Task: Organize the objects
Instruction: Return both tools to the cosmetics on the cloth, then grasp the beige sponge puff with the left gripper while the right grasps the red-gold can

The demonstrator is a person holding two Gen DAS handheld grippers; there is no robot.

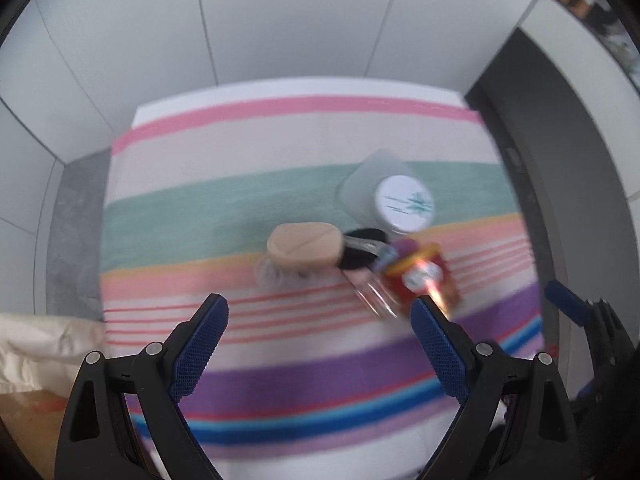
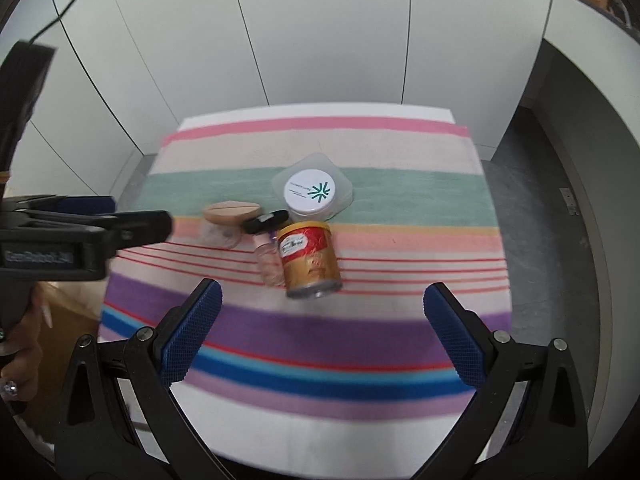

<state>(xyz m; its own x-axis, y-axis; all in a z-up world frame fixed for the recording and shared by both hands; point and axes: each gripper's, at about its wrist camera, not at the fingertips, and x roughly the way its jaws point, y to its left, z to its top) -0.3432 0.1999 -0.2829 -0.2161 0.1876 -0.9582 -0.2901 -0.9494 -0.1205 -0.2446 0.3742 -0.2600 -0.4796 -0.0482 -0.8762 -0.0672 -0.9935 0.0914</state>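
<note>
So both tools were spread wide with nothing in them. The left tool (image 1: 320, 312) hung over the lower half of a striped towel (image 1: 240, 196) covering the worktop, blue ribbed pads apart; the right tool (image 2: 322, 300) did the same from its side.

The stuff to sort sat in a tight little clump around the middle of the towel. At the 6 o'clock end was a red-and-gold tin can (image 2: 310, 260) with a yellow rim, tipped over on its side. Touching it at 9 o'clock lay a small clear bottle (image 2: 269, 258) with pinkish contents. At 12 o'clock of the can was a clear squarish plastic container (image 2: 314, 194) with a round white lid carrying a green star-like logo. At 10 o'clock sat a beige wooden disc (image 2: 232, 212) with a slot across it, resting on something clear, and a black object (image 2: 266, 220) between disc and can; too blurry to name.

A hand (image 2: 18, 344) held the left tool's grip at the 9 o'clock edge of the right wrist view.
</note>
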